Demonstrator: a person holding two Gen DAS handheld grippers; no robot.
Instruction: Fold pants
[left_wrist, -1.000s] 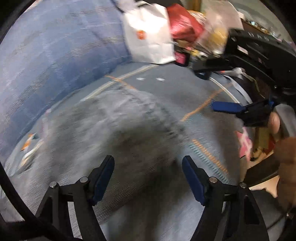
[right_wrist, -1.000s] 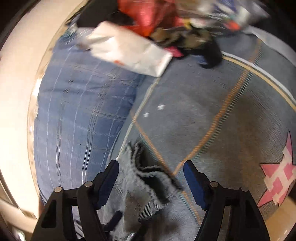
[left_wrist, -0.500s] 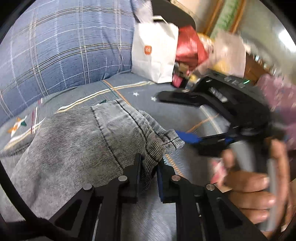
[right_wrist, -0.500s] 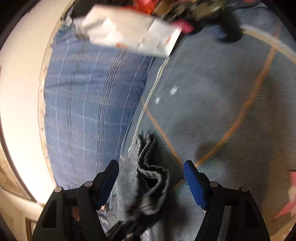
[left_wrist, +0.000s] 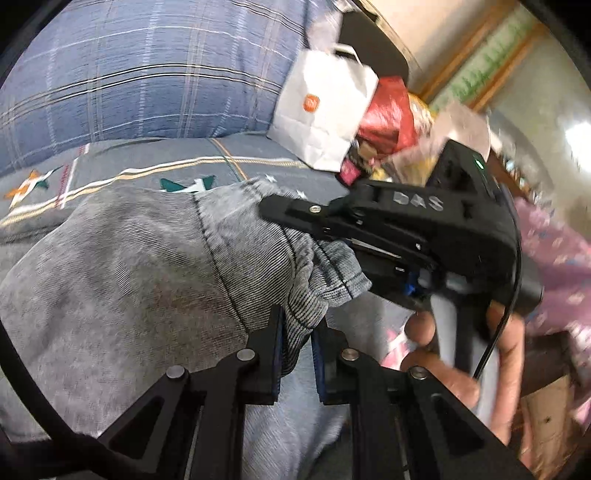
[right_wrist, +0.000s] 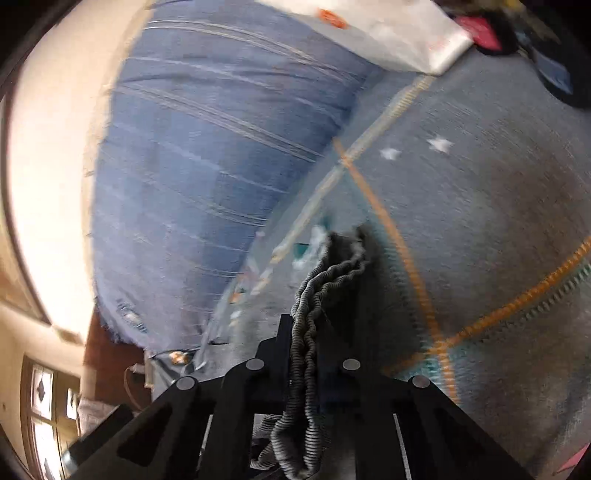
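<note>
left gripper (left_wrist: 297, 332) clamps the ribbed hem of the grey pants (left_wrist: 122, 266) | right gripper (right_wrist: 303, 339) pinches the bunched hem edge-on, jaws closed on cloth | pants lie on the bedspread (left_wrist: 155, 158), hem lifted | plaid pillow (left_wrist: 147, 62) behind | white bag (left_wrist: 325, 107) and red bag (left_wrist: 388, 114) at the far edge

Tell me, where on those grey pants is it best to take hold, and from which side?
On the ribbed hem edge of the grey pants, coming in edge-on from the open end. There the cloth bunches into a thin ridge that fits between jaws; both the left gripper and right gripper already pinch it that way.
</note>
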